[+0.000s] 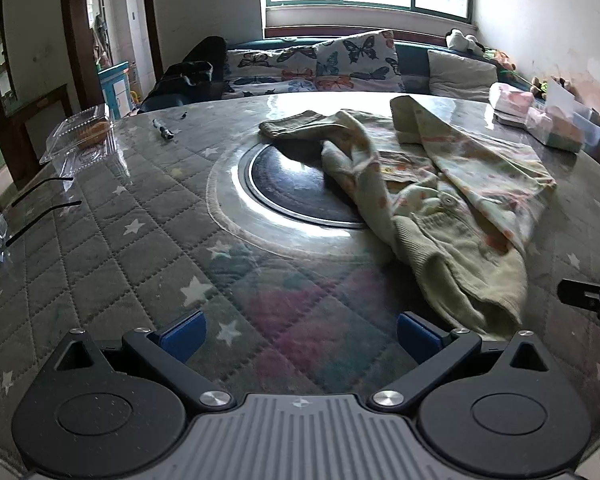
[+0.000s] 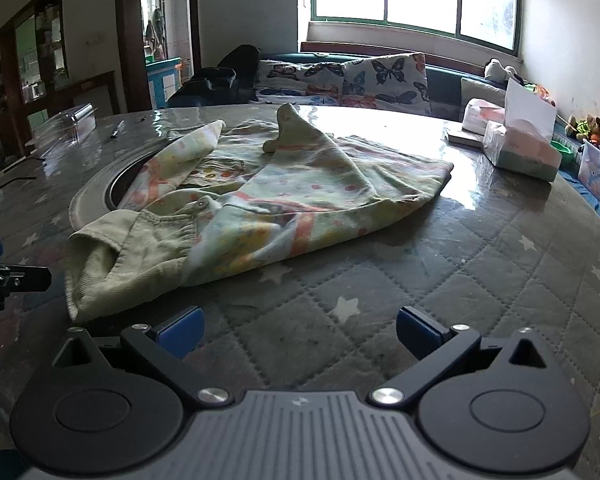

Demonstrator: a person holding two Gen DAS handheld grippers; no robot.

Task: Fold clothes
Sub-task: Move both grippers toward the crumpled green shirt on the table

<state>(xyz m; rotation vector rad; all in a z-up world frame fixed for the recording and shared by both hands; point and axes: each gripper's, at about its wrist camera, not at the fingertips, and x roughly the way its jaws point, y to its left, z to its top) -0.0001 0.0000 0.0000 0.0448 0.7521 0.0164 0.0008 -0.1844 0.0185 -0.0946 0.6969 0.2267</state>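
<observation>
A living room with a butterfly-print sofa (image 1: pixel 320 64) under a bright window frames a round table (image 1: pixel 140 216) covered in a quilted, star-patterned cloth beneath clear sheeting, where a small pale-green printed garment (image 1: pixel 440 200) lies rumpled and unfolded. The garment sits right of centre in the left wrist view, partly draped over the dark round inset (image 1: pixel 292 184) at the table's middle, its ribbed cuff (image 2: pixel 100 264) nearest the camera and 1 sleeve bunched toward the far edge. Both tools hover low over the near edge, angled downward: the left tongs (image 1: pixel 298 334) stand released with nothing between their blue pads, and the right tongs (image 2: pixel 300 330) are likewise spread wide and empty, apparently positioned either side of the cuff to begin spreading the cloth flat. A clear plastic box (image 1: pixel 80 136) and tissue packs (image 2: pixel 520 148) rest well apart from the garment at the table's rim.
</observation>
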